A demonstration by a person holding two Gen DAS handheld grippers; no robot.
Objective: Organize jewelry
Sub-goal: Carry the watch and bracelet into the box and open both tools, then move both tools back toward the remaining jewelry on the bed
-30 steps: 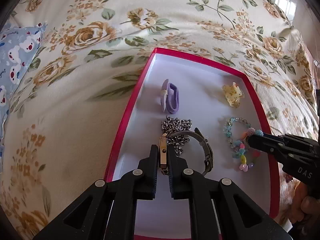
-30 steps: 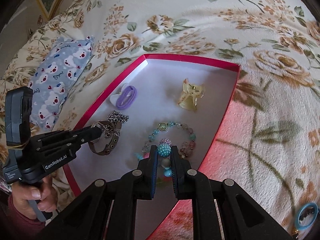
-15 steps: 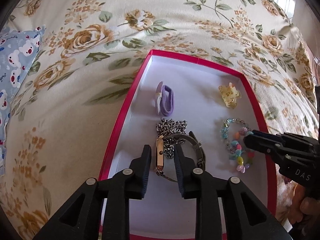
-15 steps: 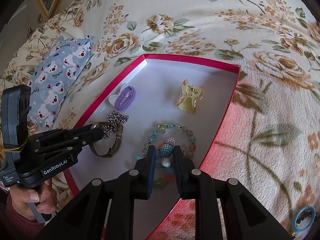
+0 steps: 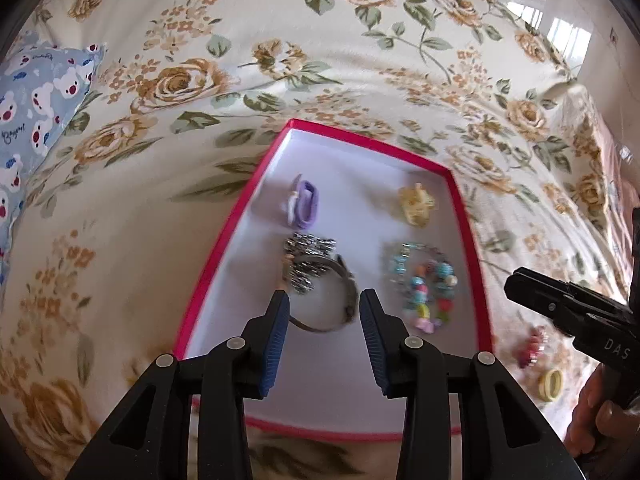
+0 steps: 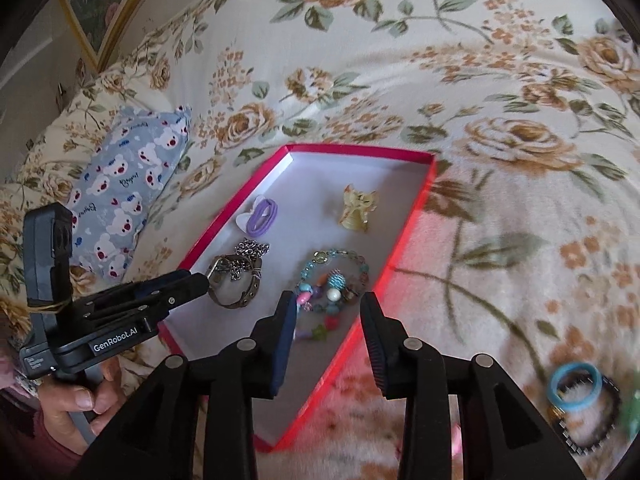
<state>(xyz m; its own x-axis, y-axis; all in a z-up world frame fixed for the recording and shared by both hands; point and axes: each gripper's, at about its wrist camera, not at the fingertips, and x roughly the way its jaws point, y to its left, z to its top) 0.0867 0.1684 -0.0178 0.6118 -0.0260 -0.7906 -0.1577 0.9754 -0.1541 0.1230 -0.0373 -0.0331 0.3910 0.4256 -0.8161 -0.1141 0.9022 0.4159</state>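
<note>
- The wristwatch lies on the white floor of the red-rimmed box, just ahead of the left gripper; its band curves through the gap in front of the two fingertips and a silver chain is heaped against its far end.
- The left gripper's jaws are opening; the blue pads stand clear of the watch on both sides and hold nothing.
- The beaded bracelet lies on the box floor directly ahead of the right gripper, its coloured beads reaching into the space between the fingertips.
- The right gripper's jaws are opening too; neither pad presses on the beads, so it grips nothing.
- Farther from both pairs of fingers, toward the box's far end, sit a purple hair tie with a white heart on it and a pale yellow claw clip, well apart from each other.
- In the right wrist view, a blue ring lies on a dark beaded bracelet outside the box, to the right of the right fingers, on the floral bedspread.
- In the left wrist view, a small red piece and a yellow ring rest on the bedspread right of the left fingers, under the other gripper.
- A blue bear-print pillow lies off to the left, beyond the box.
- A hand grips the left gripper's handle.
</note>
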